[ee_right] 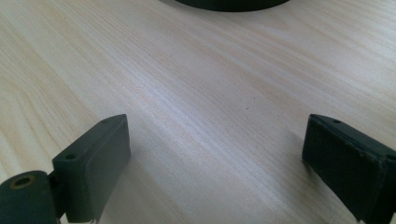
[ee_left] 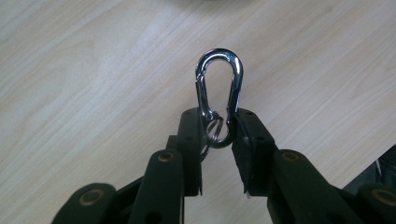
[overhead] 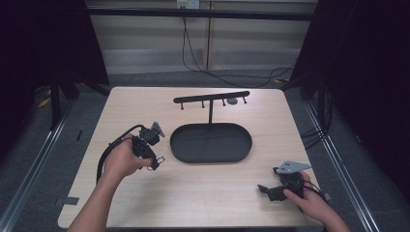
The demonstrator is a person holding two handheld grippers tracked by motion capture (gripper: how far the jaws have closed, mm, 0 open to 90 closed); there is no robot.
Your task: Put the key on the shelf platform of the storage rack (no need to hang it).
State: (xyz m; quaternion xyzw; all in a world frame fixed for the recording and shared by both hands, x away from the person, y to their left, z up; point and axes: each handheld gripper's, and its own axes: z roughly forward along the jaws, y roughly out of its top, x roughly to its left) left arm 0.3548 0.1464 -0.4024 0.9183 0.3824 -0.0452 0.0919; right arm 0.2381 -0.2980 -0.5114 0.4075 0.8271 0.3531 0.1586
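Observation:
A shiny steel carabiner (ee_left: 219, 93) with a small ring at its lower end is pinched between the black pads of my left gripper (ee_left: 219, 133), its rounded end sticking out past the fingertips above the wooden table (ee_left: 93, 70). From above, that left gripper (overhead: 157, 162) is held a little left of the black oval tray (overhead: 211, 142), the carabiner (overhead: 159, 159) glinting at its tip. My right gripper (ee_right: 217, 154) rests low over bare wood with its jaws wide apart and nothing between them; from above the right gripper (overhead: 263, 189) sits near the table's front right.
A black T-shaped stand (overhead: 211, 98) with several small hooks rises from the tray's far side. A small grey object (overhead: 232, 101) lies behind the bar. Cables run over the floor behind the table (overhead: 145, 203), and dark frames flank it on both sides.

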